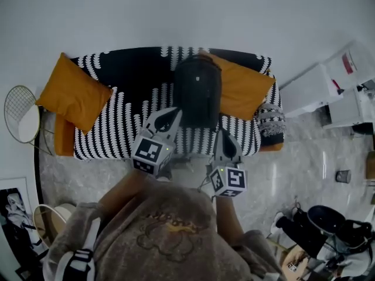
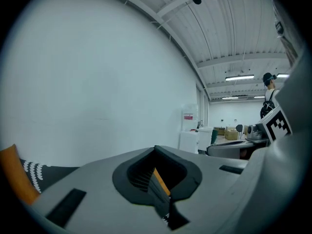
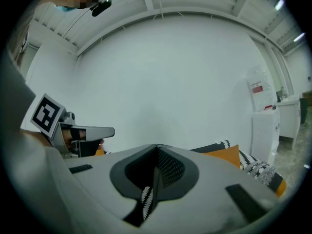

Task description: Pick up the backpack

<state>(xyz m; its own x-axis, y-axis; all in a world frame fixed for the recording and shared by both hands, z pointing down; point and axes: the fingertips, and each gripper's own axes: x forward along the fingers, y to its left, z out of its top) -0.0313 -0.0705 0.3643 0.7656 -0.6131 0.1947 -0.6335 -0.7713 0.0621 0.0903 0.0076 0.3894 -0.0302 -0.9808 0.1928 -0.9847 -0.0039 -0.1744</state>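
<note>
Dark, smooth, rounded backpack [image 1: 197, 92], apparently upright on the striped sofa [image 1: 126, 124] between two orange cushions [image 1: 73, 92], left gripper [image 1: 168, 120] and right gripper [image 1: 225, 147] closed, empty, near it

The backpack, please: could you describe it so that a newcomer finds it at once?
Find the black-and-white patterned sofa against the white wall. The backpack sits at its middle, against the backrest. It is plain dark, unlike the left orange cushion and the right orange cushion.
</note>
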